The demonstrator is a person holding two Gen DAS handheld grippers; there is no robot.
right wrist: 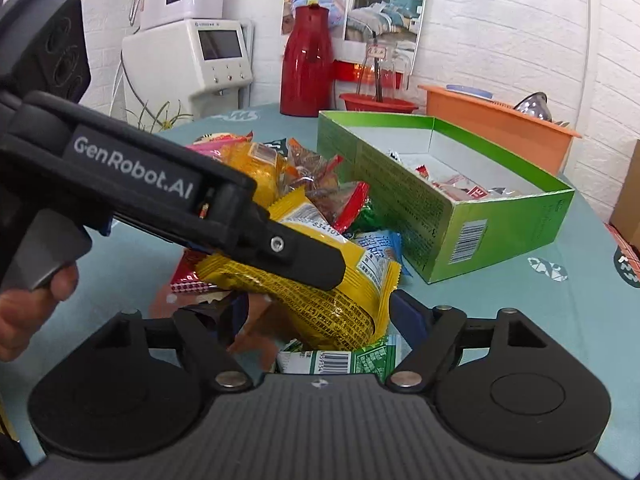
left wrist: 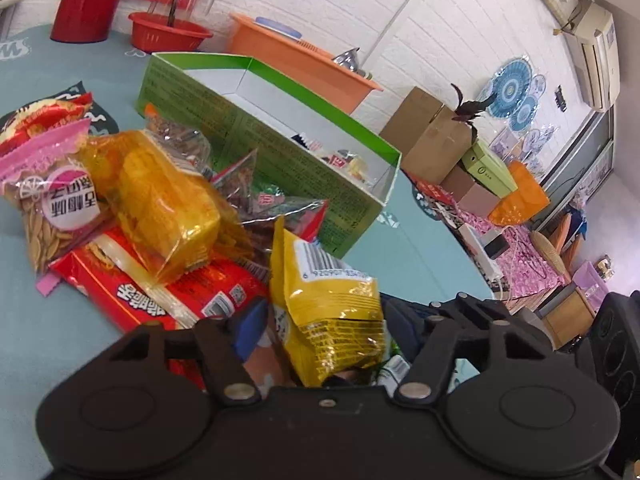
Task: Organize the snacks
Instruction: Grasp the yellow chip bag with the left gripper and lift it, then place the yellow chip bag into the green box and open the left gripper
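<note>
White-painted brick walls (right wrist: 500, 32) enclose the room. At upper left of the right wrist view, a white appliance with a screen (right wrist: 192, 64) stands against the wall beside a bedding poster (right wrist: 360, 4). In the left wrist view, an air conditioner (left wrist: 596, 52) occupies the upper right, above cardboard boxes (left wrist: 432, 132).

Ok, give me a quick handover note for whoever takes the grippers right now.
Left gripper: fingers shut on a yellow packet, over the pile.
Right gripper: fingers wide around the same packet; grip unclear.
Green box: open, beside the pile, a few snacks inside.
Done: those few boxed.
Left: this packet, then the rest of the pile.
</note>
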